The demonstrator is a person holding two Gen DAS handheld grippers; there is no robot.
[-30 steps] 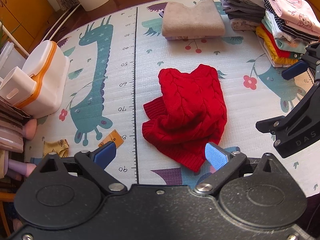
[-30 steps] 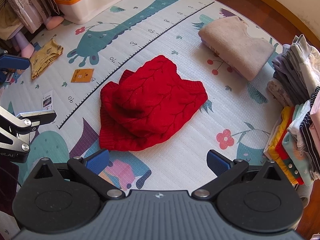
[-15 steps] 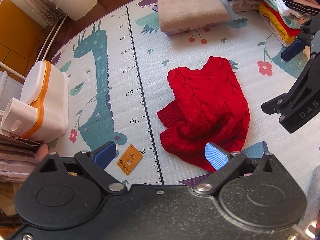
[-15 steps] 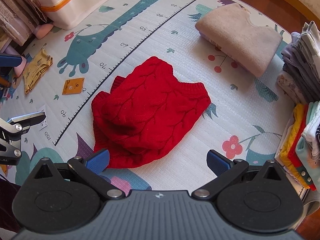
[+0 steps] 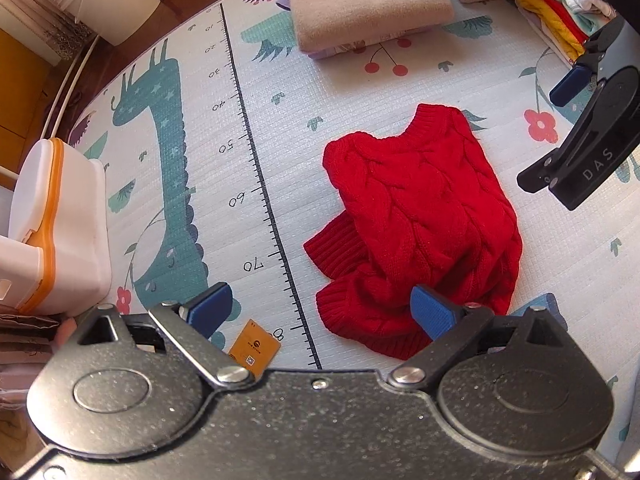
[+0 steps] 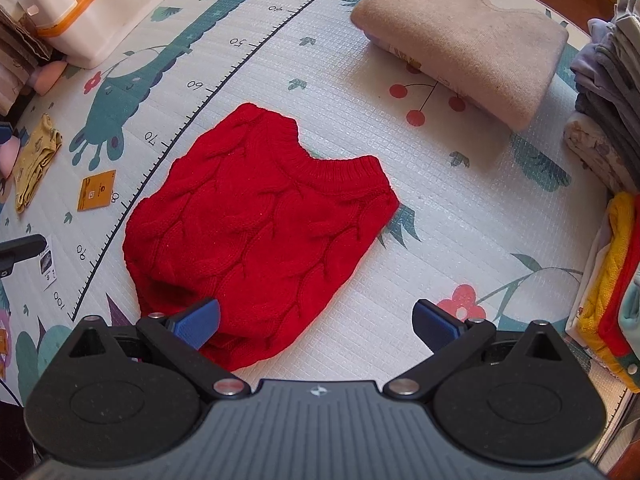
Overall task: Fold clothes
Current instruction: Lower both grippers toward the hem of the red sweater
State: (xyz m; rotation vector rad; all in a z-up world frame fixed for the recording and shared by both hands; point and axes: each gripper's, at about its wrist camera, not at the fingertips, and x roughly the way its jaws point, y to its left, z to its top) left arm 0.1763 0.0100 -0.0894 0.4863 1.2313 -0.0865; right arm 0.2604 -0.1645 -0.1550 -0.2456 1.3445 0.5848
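The sweater (image 6: 260, 224) lies mid-mat (image 6: 400, 280); folded jumper (image 6: 464, 36) at one o'clock, clothes stack (image 6: 608, 120) at three, storage box (image 6: 116, 4) at eleven

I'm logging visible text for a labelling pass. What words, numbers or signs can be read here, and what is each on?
"DAS": on the side of the right tool, the rest cut off.
"40", "50", "60", "70": height ruler printed on the play mat; the smaller numbers above are too blurred.
"100": the same ruler's low end.
Orange card: a round logo, lettering too small.
White tag: print illegible.
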